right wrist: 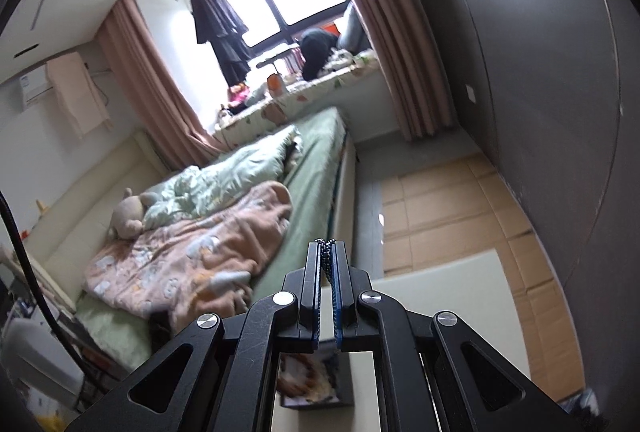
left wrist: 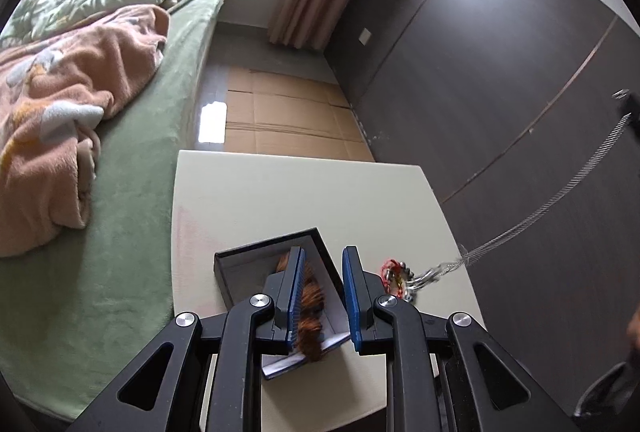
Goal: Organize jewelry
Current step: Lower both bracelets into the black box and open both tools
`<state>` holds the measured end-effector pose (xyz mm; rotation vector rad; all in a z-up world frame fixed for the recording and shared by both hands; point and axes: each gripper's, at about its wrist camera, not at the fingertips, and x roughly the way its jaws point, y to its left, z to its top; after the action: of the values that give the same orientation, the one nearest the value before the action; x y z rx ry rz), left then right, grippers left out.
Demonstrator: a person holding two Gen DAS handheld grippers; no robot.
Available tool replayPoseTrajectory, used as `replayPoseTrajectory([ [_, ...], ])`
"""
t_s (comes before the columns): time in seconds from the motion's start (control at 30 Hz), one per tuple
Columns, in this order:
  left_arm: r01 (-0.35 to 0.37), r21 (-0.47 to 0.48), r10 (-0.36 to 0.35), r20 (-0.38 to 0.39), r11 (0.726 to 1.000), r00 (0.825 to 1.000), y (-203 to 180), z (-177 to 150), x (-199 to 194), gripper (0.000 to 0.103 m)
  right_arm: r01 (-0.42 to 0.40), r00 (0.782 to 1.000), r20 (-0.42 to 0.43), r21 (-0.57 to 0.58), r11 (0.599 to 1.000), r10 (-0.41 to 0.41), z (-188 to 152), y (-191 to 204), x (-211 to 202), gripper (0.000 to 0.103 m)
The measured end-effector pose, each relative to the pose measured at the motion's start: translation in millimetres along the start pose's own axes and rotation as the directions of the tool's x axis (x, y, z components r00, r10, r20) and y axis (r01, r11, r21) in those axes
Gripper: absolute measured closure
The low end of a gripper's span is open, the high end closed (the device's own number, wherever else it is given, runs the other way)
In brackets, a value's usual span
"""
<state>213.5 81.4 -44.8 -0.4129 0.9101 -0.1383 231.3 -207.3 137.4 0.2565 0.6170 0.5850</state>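
Note:
In the left wrist view my left gripper is open and empty, hovering over a dark open jewelry box on a cream table. Brown beaded jewelry lies in the box. A small pile of red and silver jewelry lies on the table just right of the box. A silver chain runs from that pile up to the far right, where my right gripper holds its end high. In the right wrist view my right gripper is shut on the chain.
A bed with a green sheet and a pink blanket lies left of the table. A dark wardrobe wall stands on the right. Cardboard covers the floor beyond the table. The box also shows under my right gripper.

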Motion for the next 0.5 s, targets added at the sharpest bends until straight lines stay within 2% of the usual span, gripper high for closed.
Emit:
replayPoseTrajectory([
  [0.13,0.026,-0.043,-0.028,-0.044,0.999,0.999,7,-2,8,0.082,-0.012,1.000,0.017,-0.043,0.999,0.012,11,24,-6,0.097],
  [0.2,0.009,-0.043,-0.011,-0.042,0.999,0.999,10,-3,5,0.082,-0.019,1.000,0.022,-0.065,0.998,0.020,13,36,-8,0.097],
  [0.23,0.002,-0.039,-0.004,-0.040,0.999,0.999,11,-4,3,0.078,-0.022,0.999,0.025,-0.072,0.997,0.024,14,40,-9,0.097],
  [0.3,0.001,-0.042,-0.002,-0.032,0.999,0.999,14,-5,-3,0.056,-0.033,0.999,0.035,-0.083,0.996,0.036,18,51,-10,0.097],
  [0.33,0.001,-0.048,-0.002,-0.021,0.999,1.000,16,-5,-7,0.038,-0.038,0.998,0.041,-0.087,0.995,0.041,20,55,-12,0.097],
  [0.37,-0.004,-0.054,0.004,-0.005,0.999,1.000,19,-5,-12,0.028,-0.043,0.998,0.047,-0.095,0.994,0.048,23,61,-13,0.097],
  [0.5,-0.016,-0.071,0.019,0.042,0.997,0.999,29,-4,-30,0.026,-0.063,0.996,0.058,-0.120,0.991,0.071,32,83,-19,0.097],
])
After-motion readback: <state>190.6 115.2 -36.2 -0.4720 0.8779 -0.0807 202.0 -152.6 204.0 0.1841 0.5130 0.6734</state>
